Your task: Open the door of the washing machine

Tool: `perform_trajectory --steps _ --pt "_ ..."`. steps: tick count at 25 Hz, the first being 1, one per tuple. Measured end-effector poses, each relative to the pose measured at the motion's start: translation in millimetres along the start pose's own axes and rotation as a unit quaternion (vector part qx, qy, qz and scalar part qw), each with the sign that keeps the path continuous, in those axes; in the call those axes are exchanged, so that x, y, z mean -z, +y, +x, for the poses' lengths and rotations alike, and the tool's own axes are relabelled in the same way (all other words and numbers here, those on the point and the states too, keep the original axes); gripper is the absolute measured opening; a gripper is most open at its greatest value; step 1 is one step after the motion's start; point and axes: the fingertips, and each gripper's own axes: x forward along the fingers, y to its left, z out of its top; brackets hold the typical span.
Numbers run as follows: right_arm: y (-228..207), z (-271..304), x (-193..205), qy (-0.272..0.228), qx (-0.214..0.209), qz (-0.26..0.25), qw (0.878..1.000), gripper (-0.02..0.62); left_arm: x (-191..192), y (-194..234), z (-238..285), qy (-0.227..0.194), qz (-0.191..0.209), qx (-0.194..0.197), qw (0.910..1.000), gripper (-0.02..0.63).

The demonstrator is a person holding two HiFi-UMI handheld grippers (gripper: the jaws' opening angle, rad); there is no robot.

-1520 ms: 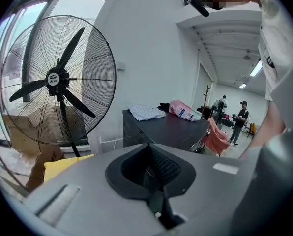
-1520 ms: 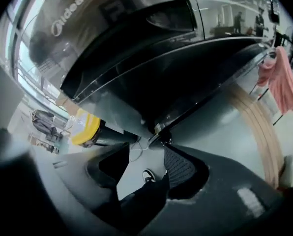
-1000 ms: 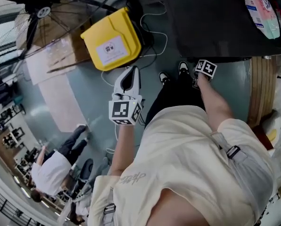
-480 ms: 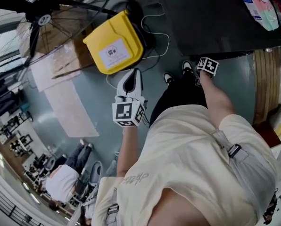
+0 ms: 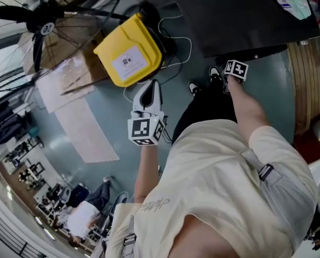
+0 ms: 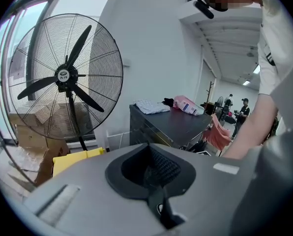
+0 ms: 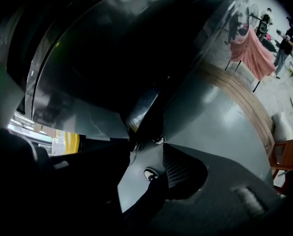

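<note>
The right gripper [image 7: 146, 151] points down at the washing machine's round glass door [image 7: 112, 58]. Its jaws are wide and have just been closing, with the door's lower edge between them. The left gripper [image 5: 151, 85] is closed and empty near a yellow case [image 5: 129, 50].

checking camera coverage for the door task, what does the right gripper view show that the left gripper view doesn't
Only the right gripper view: the washing machine door, dark, rounded and close up. Only the left gripper view: the pedestal fan and a dark flat top carrying a folded cloth and a pink pack. Both: the yellow case, a pink draped cloth and distant people.
</note>
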Motion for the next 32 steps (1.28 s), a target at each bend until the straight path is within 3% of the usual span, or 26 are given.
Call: perform_trajectory --steps 7,12,23,32 --pt "-12.2 -5.3 16.0 0.001 0.013 -0.003 1.000 0.201 12.4 3.0 -16.4 0.000 -0.005 0.002 1.0000 0.014" --pt "-23.8 -11.7 34.7 0.000 0.032 -0.032 0.999 0.170 22.1 4.4 -22.8 0.001 -0.005 0.012 0.9999 0.014" --pt "-74.3 -37.3 87.4 -0.008 0.079 0.005 0.997 0.104 32.2 -7.6 -22.9 -0.004 0.015 0.070 0.9974 0.014" --pt "-123.8 -57.4 115.4 -0.022 0.107 0.053 0.993 0.101 46.0 -14.7 -19.3 0.006 0.037 0.115 0.9926 0.014"
